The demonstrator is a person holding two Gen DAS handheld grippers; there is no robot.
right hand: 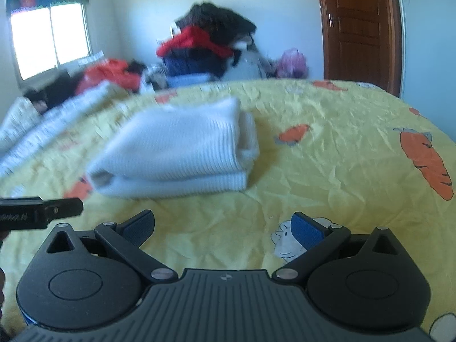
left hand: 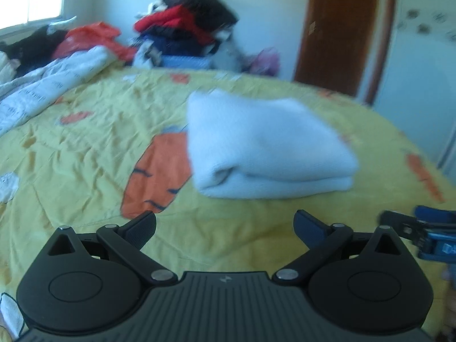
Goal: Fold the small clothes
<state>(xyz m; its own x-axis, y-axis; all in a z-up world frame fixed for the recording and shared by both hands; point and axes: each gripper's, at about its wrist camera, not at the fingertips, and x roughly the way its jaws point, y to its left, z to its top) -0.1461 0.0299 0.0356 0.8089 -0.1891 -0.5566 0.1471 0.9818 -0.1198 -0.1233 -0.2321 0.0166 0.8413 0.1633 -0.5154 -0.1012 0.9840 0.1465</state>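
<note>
The white knit point(left hand: 265, 145) lies folded in a neat block on the bed point(left hand: 85, 131), just ahead of both grippers. The left gripper point(left hand: 225, 225) and right gripper point(right hand: 223, 225) are wide open and hold nothing. This one looks done. Lift away slowly so the folds stay flat, then fetch another from the pile point(right hand: 211, 45).
</note>
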